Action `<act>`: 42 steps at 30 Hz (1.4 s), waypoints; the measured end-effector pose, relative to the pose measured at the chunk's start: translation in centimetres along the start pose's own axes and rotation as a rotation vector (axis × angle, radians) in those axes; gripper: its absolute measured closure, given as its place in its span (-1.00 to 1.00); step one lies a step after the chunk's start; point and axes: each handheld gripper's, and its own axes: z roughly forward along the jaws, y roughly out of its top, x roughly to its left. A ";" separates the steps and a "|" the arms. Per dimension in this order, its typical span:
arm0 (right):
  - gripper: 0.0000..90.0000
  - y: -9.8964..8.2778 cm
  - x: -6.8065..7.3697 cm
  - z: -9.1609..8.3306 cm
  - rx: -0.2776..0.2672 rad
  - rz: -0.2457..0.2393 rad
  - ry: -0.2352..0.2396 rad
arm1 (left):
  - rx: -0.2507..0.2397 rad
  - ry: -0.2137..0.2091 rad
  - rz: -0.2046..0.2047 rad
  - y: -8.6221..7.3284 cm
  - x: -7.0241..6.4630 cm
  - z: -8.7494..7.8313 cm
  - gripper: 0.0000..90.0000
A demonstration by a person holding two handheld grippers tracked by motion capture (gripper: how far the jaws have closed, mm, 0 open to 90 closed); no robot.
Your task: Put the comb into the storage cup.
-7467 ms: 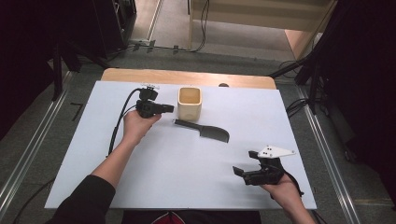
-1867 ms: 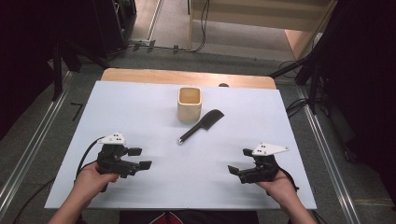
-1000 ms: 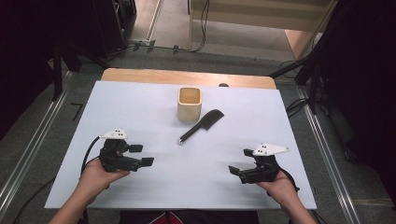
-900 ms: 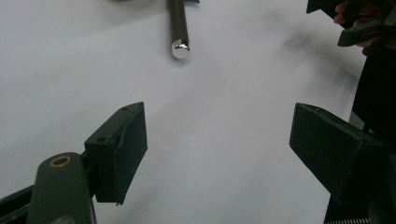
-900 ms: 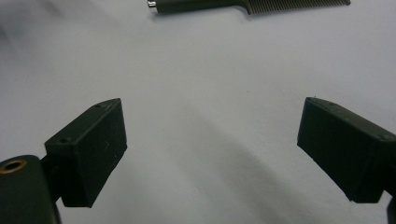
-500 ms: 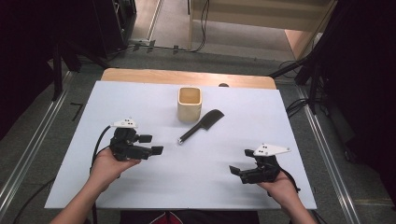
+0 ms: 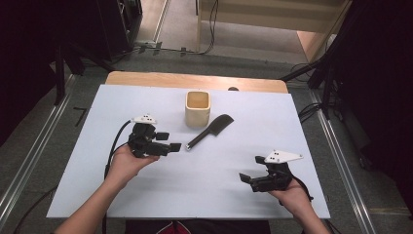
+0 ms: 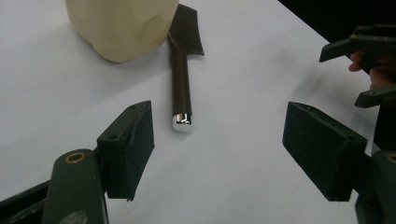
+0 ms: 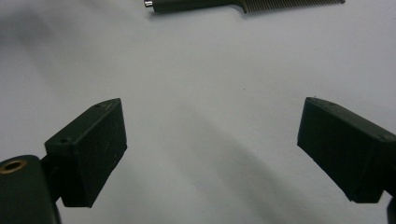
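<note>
White table (image 7: 97, 195) fills the middle of the high view, with dark floor around it. Near the frame's centre we see a black comb (image 7: 210, 130) lying flat, its long axis running from lower left to upper right: the metal-tipped handle end points toward the left gripper (image 7: 173, 146), the toothed head lies just right of a cream cup (image 7: 197, 108). In the left gripper view the comb (image 8: 182, 88) sits straight ahead, its shiny tip just beyond the jaws and nearer the left one, the shaft running away up the frame beside the cup (image 8: 121, 28). We judge the left gripper (image 8: 217, 140) the nearer by far; its jaws stand wide apart and hold nothing. The right gripper (image 7: 249, 179) rests at the lower right of the high view, well apart from the comb, also spread wide and empty; in its own view the comb (image 9: 233, 4) lies across the top edge. The handle is slim, dark and glossy, the teeth fine.
</note>
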 end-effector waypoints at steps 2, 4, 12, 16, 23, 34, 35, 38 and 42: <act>-0.85 0.0 0.0 0.0 0.000 -0.001 0.001 | 0.002 -0.001 0.000 0.1 0.0 0.1 -0.43; -0.85 0.0 0.0 0.0 0.000 -0.002 0.002 | 0.008 0.005 0.002 0.3 0.1 0.4 -0.43; -0.85 0.0 0.0 0.0 0.000 -0.001 0.002 | 0.006 0.009 0.006 1.5 0.2 1.4 -0.42; -0.85 0.0 0.0 0.0 -0.002 -0.002 0.002 | 0.004 0.005 0.001 2.0 0.2 2.0 -0.42; -0.85 0.0 0.0 0.0 -0.001 -0.002 0.002 | -0.001 0.016 -0.003 2.5 0.1 3.2 -0.41; -0.85 0.0 0.1 0.0 -0.004 -0.002 0.002 | -0.008 0.013 -0.035 3.0 0.7 5.0 -0.41; -0.85 0.0 0.1 0.0 -0.003 -0.001 0.002 | -0.007 0.013 -0.035 3.0 0.7 5.1 -0.41; -0.85 0.0 0.1 0.0 -0.004 -0.003 0.003 | -0.001 0.023 -0.028 3.0 0.8 5.6 -0.39; -0.85 0.0 0.1 0.0 -0.002 -0.003 0.001 | 0.001 0.027 -0.029 3.0 1.0 6.3 -0.39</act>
